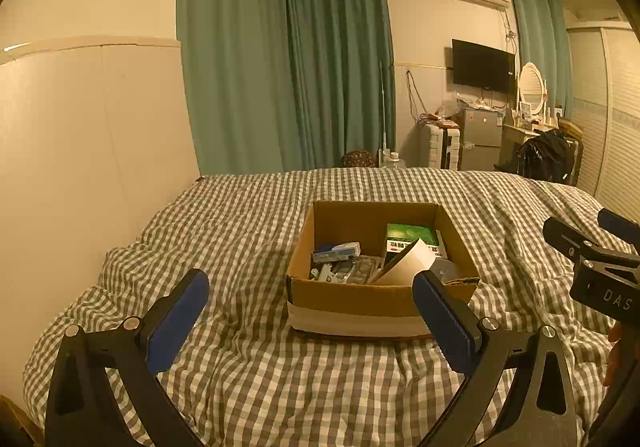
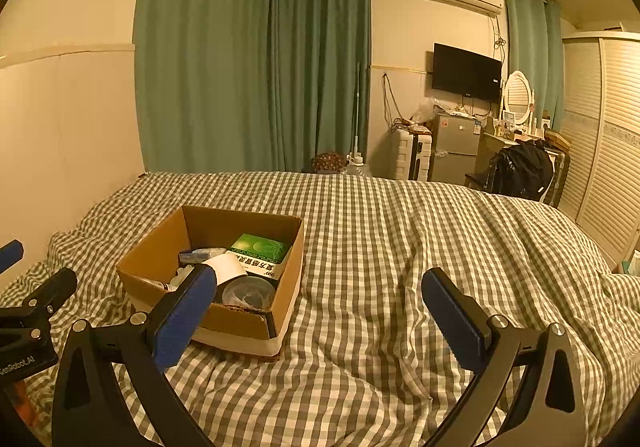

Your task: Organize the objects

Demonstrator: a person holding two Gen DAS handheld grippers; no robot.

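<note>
An open cardboard box sits on the checked bedspread. Inside lie a green and white carton, a curled white paper, a clear round lid and several small blue and grey items. My left gripper hangs open just short of the box's near wall, nothing between its blue pads. My right gripper is open over bare bedspread right of the box; its left pad overlaps the box's near corner. Each gripper shows at the other view's edge.
The bed runs along a cream wall on the left. Beyond its far edge hang green curtains, with a small fridge, a wall television, a dark bag on a chair and a louvred wardrobe.
</note>
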